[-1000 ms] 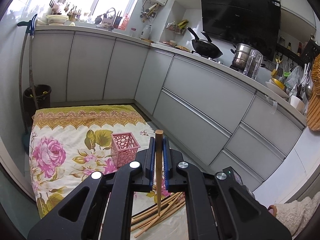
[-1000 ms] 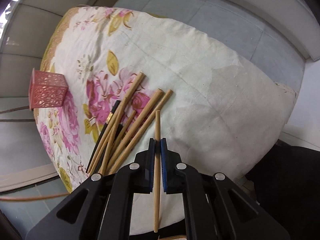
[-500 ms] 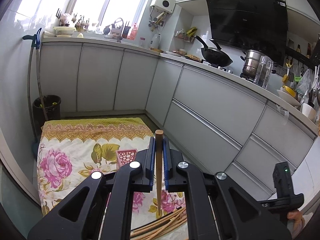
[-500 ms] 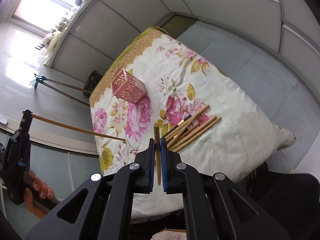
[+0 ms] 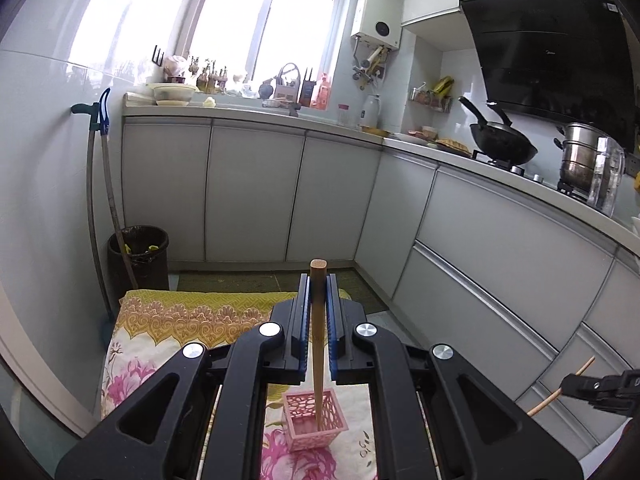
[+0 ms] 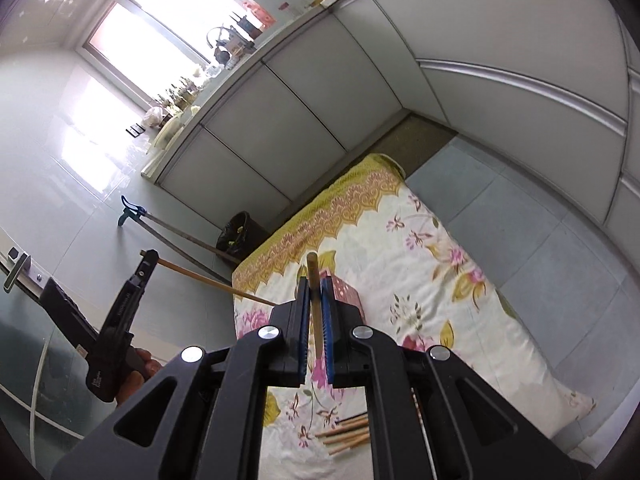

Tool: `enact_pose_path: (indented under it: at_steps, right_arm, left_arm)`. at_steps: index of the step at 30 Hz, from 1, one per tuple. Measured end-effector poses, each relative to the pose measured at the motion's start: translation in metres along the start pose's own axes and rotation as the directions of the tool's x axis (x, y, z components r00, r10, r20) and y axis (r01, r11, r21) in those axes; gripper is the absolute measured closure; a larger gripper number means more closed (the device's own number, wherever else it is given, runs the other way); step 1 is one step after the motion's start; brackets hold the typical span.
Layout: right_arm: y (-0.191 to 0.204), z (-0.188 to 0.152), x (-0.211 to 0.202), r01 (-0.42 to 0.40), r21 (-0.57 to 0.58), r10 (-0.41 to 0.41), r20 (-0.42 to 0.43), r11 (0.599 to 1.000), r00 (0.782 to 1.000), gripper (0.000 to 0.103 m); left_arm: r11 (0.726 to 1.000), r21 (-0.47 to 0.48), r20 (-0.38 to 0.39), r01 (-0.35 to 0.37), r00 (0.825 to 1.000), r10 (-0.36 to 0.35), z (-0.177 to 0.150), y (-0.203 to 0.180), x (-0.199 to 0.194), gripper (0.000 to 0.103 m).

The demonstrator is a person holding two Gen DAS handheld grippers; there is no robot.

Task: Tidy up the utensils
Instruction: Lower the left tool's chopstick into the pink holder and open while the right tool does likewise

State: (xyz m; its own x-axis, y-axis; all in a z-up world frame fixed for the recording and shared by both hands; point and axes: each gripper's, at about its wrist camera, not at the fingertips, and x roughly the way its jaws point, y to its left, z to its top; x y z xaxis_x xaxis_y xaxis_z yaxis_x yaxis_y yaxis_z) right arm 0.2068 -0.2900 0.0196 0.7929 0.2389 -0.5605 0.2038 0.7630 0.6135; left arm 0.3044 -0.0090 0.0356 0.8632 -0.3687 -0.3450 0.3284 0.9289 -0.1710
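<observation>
Sunlit window (image 5: pixel 260 20) above grey cabinets (image 5: pixel 256 192)

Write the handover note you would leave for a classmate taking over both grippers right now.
Left gripper: shut on a wooden chopstick, lined up over the pink holder on the floral cloth.
Right gripper: shut on another chopstick, raised above the cloth.
Done: two chopsticks picked up; the holder looks empty.
Left: drop both in, then collect the loose chopsticks on the cloth.

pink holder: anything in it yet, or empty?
Empty, as far as shown. The left wrist view looks into the pink holder: bare bottom, except where the chopstick clamped in the left gripper crosses it.
</observation>
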Motion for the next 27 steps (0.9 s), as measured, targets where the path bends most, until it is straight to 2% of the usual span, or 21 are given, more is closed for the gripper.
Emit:
enact_pose_path:
  at_steps: [5,10,13,15,16,18,20,22,24,27]
  right_arm:
    - [0.013,0.026,0.033,-0.015,-0.074,0.017,0.025,0.997,1.000,0.097]
    - [0.023,0.030,0.071,-0.010,-0.148,0.013,0.019,0.989,1.000,0.097]
    - [0.031,0.030,0.091,-0.007,-0.187,0.011,0.025,0.982,1.000,0.097]
    - [0.036,0.030,0.102,-0.008,-0.207,0.014,0.028,0.978,1.000,0.097]
    - [0.039,0.030,0.107,-0.004,-0.218,0.011,0.030,0.976,1.000,0.097]
    - [0.045,0.030,0.116,0.001,-0.243,0.008,0.036,0.970,0.999,0.097]
    - [0.051,0.029,0.123,0.018,-0.271,-0.004,0.054,0.962,0.999,0.097]
    - [0.057,0.029,0.131,0.028,-0.293,-0.010,0.064,0.956,0.998,0.097]
    - [0.064,0.028,0.141,0.052,-0.323,-0.029,0.075,0.945,0.997,0.097]
    - [0.069,0.022,0.158,0.094,-0.366,-0.072,0.074,0.926,0.995,0.097]
  left_arm:
    - [0.999,0.000,-0.053,-0.037,0.998,0.037,-0.015,0.007,0.044,0.097]
    - [0.999,0.030,-0.150,-0.021,0.988,0.026,-0.041,0.005,0.075,0.095]
    - [0.999,0.033,-0.178,-0.037,0.983,0.042,-0.051,0.006,0.075,0.080]
    - [0.999,0.016,-0.142,-0.047,0.989,0.049,-0.049,0.011,0.057,0.072]
    - [0.999,0.004,-0.114,-0.050,0.992,0.050,-0.045,0.014,0.046,0.071]
    - [0.998,-0.040,-0.045,-0.052,0.998,0.050,-0.038,0.023,0.014,0.061]
    - [0.994,-0.086,0.021,-0.064,0.998,0.066,-0.034,0.032,-0.021,0.056]
    - [0.990,-0.122,0.072,-0.075,0.994,0.085,-0.035,0.040,-0.052,0.054]
    - [0.985,-0.141,0.096,-0.102,0.989,0.116,-0.040,0.046,-0.075,0.053]
    - [0.977,-0.182,0.083,-0.107,0.989,0.123,-0.052,0.058,-0.090,0.051]
